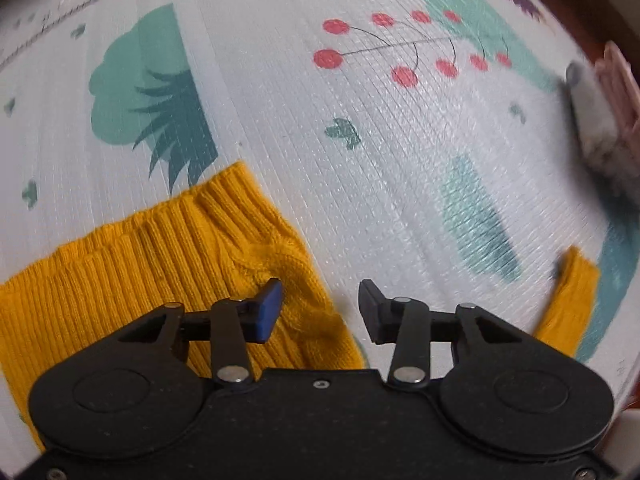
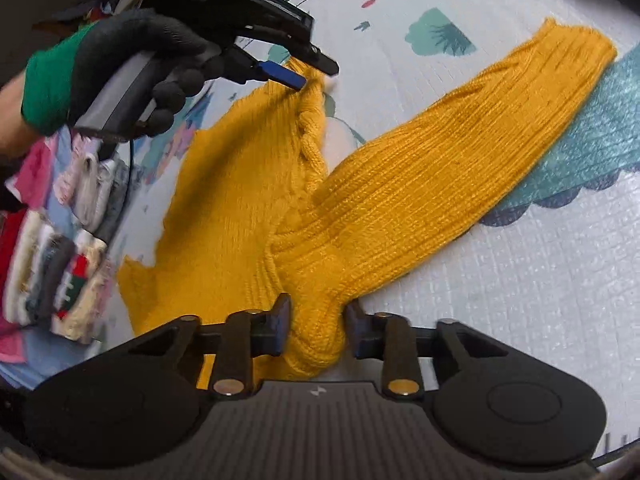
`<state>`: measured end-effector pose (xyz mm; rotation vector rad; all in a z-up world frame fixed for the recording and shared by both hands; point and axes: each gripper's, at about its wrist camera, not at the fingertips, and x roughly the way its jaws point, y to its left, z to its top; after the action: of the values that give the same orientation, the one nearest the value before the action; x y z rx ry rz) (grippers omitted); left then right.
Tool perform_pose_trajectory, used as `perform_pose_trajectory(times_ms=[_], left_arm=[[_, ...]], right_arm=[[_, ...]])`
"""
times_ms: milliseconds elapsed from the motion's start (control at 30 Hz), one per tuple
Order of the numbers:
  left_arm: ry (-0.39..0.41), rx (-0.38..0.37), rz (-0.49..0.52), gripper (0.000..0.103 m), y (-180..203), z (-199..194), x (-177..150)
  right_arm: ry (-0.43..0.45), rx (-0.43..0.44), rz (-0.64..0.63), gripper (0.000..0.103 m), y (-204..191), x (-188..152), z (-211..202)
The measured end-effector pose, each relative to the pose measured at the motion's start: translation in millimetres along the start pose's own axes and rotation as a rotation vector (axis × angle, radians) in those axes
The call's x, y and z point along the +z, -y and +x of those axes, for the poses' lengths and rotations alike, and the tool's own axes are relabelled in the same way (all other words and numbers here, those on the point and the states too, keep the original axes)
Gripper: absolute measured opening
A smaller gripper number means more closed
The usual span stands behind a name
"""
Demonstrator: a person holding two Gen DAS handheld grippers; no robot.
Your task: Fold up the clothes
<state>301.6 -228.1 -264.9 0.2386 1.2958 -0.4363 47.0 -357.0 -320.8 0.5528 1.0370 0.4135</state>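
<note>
Mustard-yellow knit sweater (image 2: 400, 184) spread on the printed play mat (image 2: 540, 320), one sleeve angled toward the far right. Right gripper (image 2: 316, 330) clamped on a bunched fold of knit at the near edge. Left gripper (image 1: 320, 308) with jaws parted, empty, poised over the ribbed hem corner by the cable stitch (gloved hand (image 2: 132, 64) behind it in the right wrist view). Best to close on that corner through both layers, then lift both ends level and carry across together, avoiding drag toward the stack of folded clothes (image 2: 60, 248) beside
</note>
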Motion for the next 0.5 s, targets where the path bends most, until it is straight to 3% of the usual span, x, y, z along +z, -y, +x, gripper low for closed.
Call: perform_pose_trajectory(times_ms=[100,167,333,500], left_arm=[[0.016,0.079,0.122,0.024,11.5,0.8,-4.1],[0.024,0.074,0.126,0.008,5.4,-1.9,-5.4],[0.085,-0.026,0.129,0.006,-17.8,-21.6,-10.2],[0.166,-0.139,0.149,0.006,-40.6,-45.4,-17.2]], right_arm=[[0.007,-0.029,-0.084,0.020,-7.9,-1.9,-0.9],[0.022,-0.016,-0.106,0.016,-9.4,-1.7,-4.2],[0.102,0.015,-0.168,0.014,-18.1,0.1,-20.5],[0.143,-0.029,-0.445,0.014,-55.9,-2.5,-26.7]])
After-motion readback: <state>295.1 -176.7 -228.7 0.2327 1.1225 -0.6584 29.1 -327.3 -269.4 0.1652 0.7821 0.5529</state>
